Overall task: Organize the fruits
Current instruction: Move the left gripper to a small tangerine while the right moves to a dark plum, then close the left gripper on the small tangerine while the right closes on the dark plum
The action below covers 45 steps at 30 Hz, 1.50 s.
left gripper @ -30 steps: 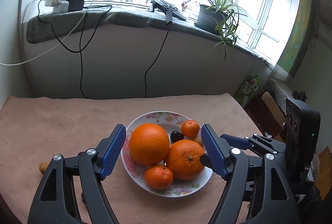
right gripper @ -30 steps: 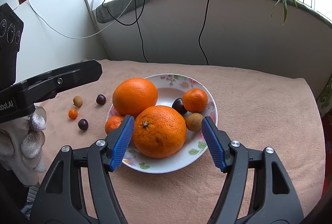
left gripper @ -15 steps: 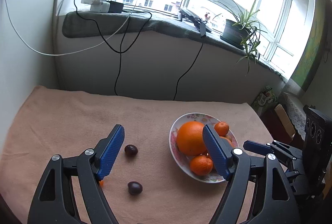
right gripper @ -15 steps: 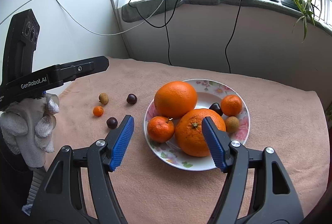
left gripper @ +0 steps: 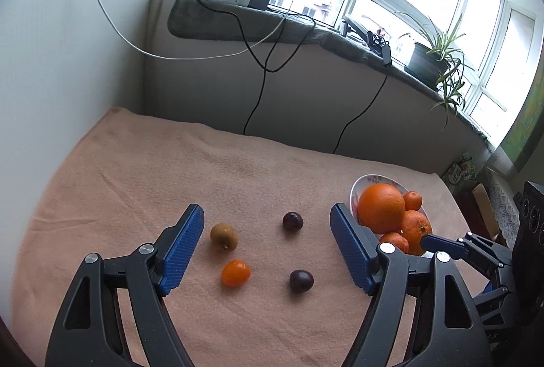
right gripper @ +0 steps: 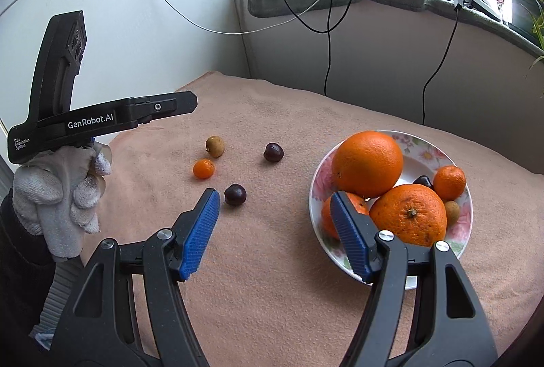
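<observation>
Both grippers, left gripper (left gripper: pixel 267 246) and right gripper (right gripper: pixel 273 232), were released and carrying nothing. Closest lay four strays on the cloth (left gripper: pixel 142 170): a dark plum (left gripper: pixel 301 280), a kumquat (left gripper: pixel 235 272), a brownish fruit (left gripper: pixel 223 236) and another plum (left gripper: pixel 292 220). Further off, the plate (right gripper: pixel 428 147) already held the oranges, so I'd say mostly done, four left.

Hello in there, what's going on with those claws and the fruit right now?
Left gripper open, empty, over four loose fruits on the cloth. Right gripper open, empty, by the plate. Nothing blocking.
</observation>
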{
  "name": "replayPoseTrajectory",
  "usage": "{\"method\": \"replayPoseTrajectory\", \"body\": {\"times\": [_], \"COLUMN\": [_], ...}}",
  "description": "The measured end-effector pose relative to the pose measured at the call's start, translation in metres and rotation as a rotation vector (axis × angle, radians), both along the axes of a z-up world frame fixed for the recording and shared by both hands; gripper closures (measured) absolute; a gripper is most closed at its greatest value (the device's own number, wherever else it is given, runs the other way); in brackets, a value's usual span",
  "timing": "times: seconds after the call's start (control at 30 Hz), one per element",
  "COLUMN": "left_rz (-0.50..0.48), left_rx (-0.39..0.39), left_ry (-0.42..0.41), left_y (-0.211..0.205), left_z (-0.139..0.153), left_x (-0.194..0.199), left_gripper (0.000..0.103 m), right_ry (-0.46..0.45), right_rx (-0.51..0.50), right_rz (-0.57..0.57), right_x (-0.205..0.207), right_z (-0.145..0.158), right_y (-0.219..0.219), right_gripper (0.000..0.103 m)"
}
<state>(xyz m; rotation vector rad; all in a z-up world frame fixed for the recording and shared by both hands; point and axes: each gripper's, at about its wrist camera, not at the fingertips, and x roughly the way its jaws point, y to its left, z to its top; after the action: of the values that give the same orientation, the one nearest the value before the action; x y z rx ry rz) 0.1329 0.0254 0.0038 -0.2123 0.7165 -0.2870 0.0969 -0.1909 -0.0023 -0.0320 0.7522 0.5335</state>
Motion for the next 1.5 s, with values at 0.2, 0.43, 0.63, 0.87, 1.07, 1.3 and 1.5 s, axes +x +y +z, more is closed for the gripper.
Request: {"method": "replayPoseTrajectory", "body": {"times": [0.2,0.43,0.63,0.87,1.07,1.3,1.5], "left_rz": [0.002,-0.011,-0.021,-0.034,-0.041,-0.056,-0.063], "left_rx": [-0.012,-0.035,-0.047,-0.041,-0.031,-0.003,0.013], "left_ry": [0.045,0.111,0.143,0.165,0.169,0.173,0.182], "left_y": [0.013,0.020,0.022,0.023,0.020,0.014,0.011], "left_z": [-0.021,-0.045,-0.056,-0.065,-0.066,-0.070,-0.075], "left_x": [-0.004,-0.005,-0.003,-0.002,-0.001,0.003,0.004], "left_gripper": [0.037,0.052,0.061,0.066,0.068,0.071,0.074], "right_ry": [0.024,0.057,0.088,0.114,0.128,0.151,0.159], "right_rx": [-0.015,-0.021,-0.040,-0.073,-0.098,-0.115,-0.129], "right_rz": [0.043,0.085,0.107,0.125,0.118,0.114,0.112], "right_x": [0.004,0.010,0.018,0.025,0.036,0.044,0.048], "right_z": [-0.011,-0.023,-0.034,-0.047,-0.057,-0.067,-0.073], "right_y": [0.023,0.046,0.062,0.077,0.084,0.089,0.094], "right_gripper": [0.032,0.032,0.032,0.040,0.045,0.056,0.062]}}
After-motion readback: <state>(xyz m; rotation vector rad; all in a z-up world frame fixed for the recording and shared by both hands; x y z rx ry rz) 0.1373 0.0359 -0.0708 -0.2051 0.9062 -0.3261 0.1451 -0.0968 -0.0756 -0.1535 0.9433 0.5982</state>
